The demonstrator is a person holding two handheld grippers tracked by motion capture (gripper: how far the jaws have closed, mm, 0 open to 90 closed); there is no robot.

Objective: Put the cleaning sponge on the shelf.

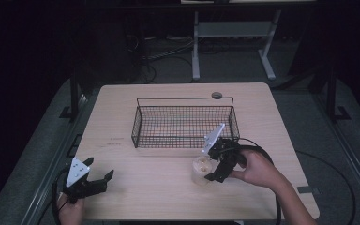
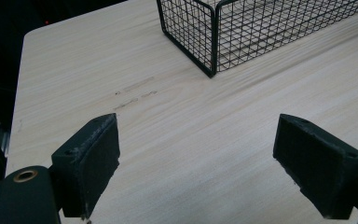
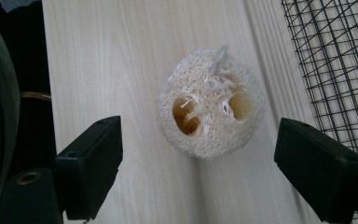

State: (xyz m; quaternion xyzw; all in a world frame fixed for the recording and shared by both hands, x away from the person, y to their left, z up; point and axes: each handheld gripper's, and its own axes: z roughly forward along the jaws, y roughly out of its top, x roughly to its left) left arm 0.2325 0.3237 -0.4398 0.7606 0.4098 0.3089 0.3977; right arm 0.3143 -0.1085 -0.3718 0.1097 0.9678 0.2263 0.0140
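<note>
My right hand-held gripper (image 3: 198, 172) hangs over the table (image 1: 168, 187) with its jaws spread wide, and the loofah sponge (image 3: 210, 110) lies between them on the wood, touching neither pad. The sponge is pale and round, with two holes facing up and a white loop at its top. Just beyond it stands the black wire basket (image 1: 185, 123), near the middle of the table. My left hand-held gripper (image 2: 198, 170) sits well apart at the table's near left corner, jaws likewise spread over bare wood, holding nothing.
</note>
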